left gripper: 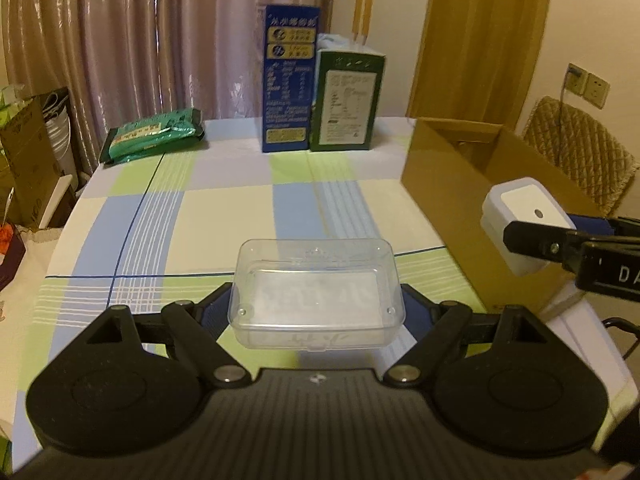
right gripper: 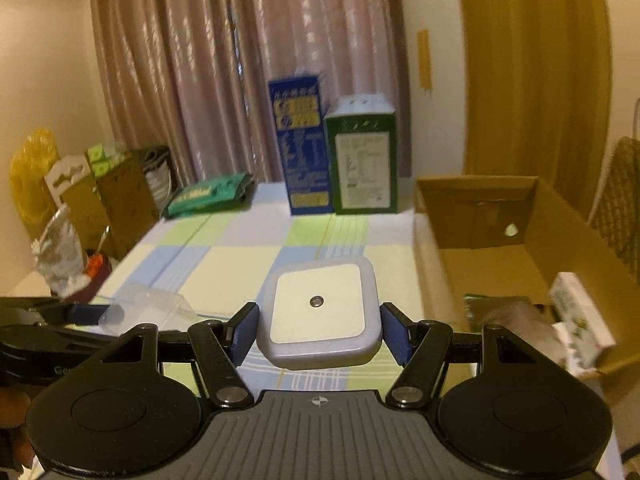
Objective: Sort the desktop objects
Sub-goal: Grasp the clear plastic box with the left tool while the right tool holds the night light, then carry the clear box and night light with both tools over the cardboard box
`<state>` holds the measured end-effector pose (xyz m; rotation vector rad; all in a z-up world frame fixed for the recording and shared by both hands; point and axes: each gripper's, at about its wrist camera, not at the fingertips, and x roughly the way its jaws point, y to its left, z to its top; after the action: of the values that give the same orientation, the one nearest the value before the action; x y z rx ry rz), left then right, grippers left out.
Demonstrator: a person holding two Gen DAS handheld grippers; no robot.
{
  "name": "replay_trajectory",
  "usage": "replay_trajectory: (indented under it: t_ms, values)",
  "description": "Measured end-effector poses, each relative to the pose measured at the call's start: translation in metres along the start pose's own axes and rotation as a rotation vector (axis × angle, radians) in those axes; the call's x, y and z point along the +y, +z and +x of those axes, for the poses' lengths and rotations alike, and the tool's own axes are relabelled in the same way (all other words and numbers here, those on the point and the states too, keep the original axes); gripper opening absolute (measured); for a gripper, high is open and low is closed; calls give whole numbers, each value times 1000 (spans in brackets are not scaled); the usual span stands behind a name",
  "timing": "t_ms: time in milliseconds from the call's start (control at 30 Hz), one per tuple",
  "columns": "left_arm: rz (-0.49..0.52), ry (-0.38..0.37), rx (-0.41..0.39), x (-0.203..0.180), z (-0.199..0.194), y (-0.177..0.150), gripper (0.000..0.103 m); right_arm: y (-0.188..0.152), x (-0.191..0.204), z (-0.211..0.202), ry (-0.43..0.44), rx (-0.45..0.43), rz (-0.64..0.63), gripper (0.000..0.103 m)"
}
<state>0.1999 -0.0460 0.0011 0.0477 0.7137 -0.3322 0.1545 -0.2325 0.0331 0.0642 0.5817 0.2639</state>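
a: progress?
b: cardboard box (right gripper: 500, 256) at 2 o'clock already holds some items. left gripper (left gripper: 316, 304) pinches a clear plastic case (left gripper: 316, 292), right gripper (right gripper: 318, 320) a white square device (right gripper: 320, 312), both aloft.
a: left?
b: probably dropping both in.

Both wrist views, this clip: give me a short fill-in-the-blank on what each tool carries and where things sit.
1. The left tool holds a clear plastic ____.
2. The right tool holds a square white ____ with a small round sensor in its face.
3. The open cardboard box stands on the table's ____ side in both views.
4. Beside the blue carton at the far edge stands a ____ carton.

Missing words: case; night light; right; green
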Motion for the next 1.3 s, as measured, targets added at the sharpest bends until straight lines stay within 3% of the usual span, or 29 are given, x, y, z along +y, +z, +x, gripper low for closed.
replay_trajectory:
  t_ms: [300, 700, 1033, 1300]
  values:
    - [-18, -26, -15, -41, -33, -1, 82, 2, -22, -57, -27, -57, 23, 62]
    - [43, -97, -13, -107, -40, 1, 82, 2, -73, -105, -95, -111, 86, 62]
    - [73, -151, -21, -151, -35, 17, 82, 5, -124, -127, -166, -139, 123, 62]
    - [103, -187, -24, -186, -15, 36, 82, 15, -163, -118, -193, -135, 141, 62]
